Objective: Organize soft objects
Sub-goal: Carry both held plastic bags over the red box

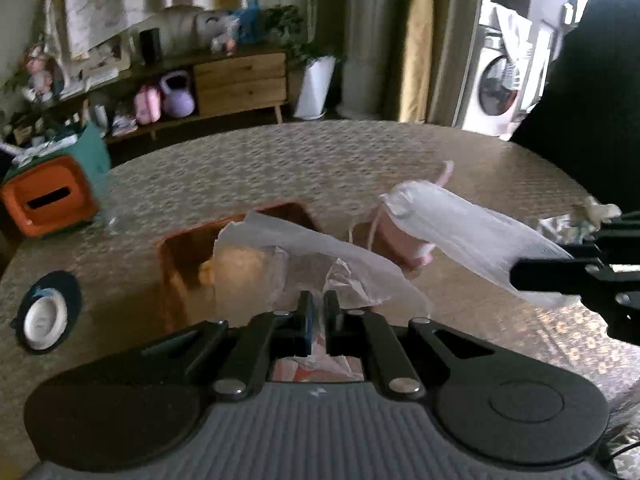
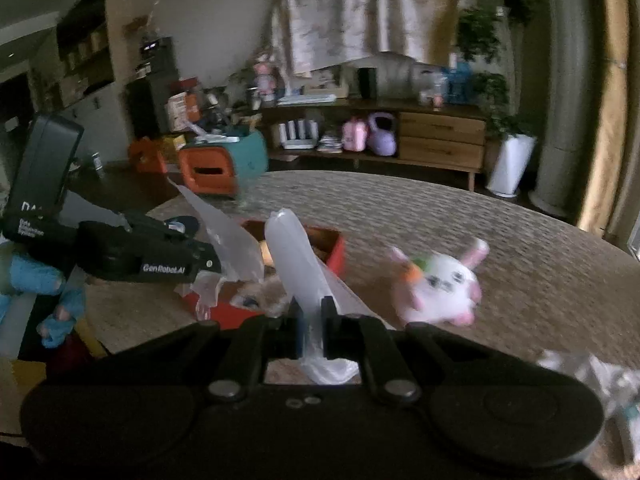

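A thin plastic bag (image 1: 320, 248) is held stretched at mid-frame over the red box (image 2: 334, 248), pinched in the shut jaws of the left gripper (image 1: 319, 312) and right gripper (image 2: 311, 320). Light, limp and slippery, it is judged best gripped at bunched edges. A plush rabbit (image 2: 440, 284) lies right of centre on the tabletop (image 2: 520, 248).

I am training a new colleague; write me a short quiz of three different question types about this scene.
1. True or false: the left claw is shut on the clear plastic bag.
2. The white rabbit plush seen from the right wrist is: A) inside the red box, B) on the table beside the red box, C) held in a claw.
3. Fill in: the right claw is shut on the same ____.

Key
1. True; both claws pinch the bag, stretched between them above the red box.
2. B; it lies on the patterned tablecloth, apart from the box.
3. Bag.
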A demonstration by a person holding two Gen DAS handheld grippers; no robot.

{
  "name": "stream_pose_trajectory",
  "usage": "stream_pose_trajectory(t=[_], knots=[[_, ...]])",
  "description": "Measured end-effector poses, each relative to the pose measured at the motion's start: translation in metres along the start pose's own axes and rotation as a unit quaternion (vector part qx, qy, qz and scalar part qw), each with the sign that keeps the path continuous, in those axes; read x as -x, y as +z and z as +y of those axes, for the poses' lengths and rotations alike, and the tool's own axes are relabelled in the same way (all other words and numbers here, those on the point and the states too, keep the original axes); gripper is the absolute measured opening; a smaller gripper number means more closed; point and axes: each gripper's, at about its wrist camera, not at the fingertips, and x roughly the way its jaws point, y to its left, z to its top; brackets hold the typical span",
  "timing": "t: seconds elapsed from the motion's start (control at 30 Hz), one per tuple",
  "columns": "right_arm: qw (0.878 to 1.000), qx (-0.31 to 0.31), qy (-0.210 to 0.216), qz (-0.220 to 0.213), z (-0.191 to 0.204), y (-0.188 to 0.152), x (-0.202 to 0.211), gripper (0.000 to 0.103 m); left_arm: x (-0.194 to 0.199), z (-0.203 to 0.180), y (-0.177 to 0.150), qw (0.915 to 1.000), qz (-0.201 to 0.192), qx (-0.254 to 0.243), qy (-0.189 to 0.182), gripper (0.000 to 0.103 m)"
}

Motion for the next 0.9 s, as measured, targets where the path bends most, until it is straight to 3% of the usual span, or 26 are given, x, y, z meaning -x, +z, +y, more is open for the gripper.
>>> stream_pose_trajectory(t=[0.2, 0.53, 0.9], knots=[[1.000, 0.004, 0.010, 0.020, 0.018, 0.019, -0.054, 0.008, -0.028, 0.027, 0.005, 0.9994, 0.030, 0.015, 0.007, 0.006], [0.997, 0.016, -0.019, 0.069, 0.024, 0.026, -0.138, 0.007, -0.092, 0.033, 0.006, 0.9966, 0.078, -0.003, 0.025, 0.006], [0.994, 0.012, -0.026, 0.105, 0.014, 0.020, -0.173, 0.007, -0.130, 0.042, 0.004, 0.9937, 0.110, 0.012, 0.014, 0.006]])
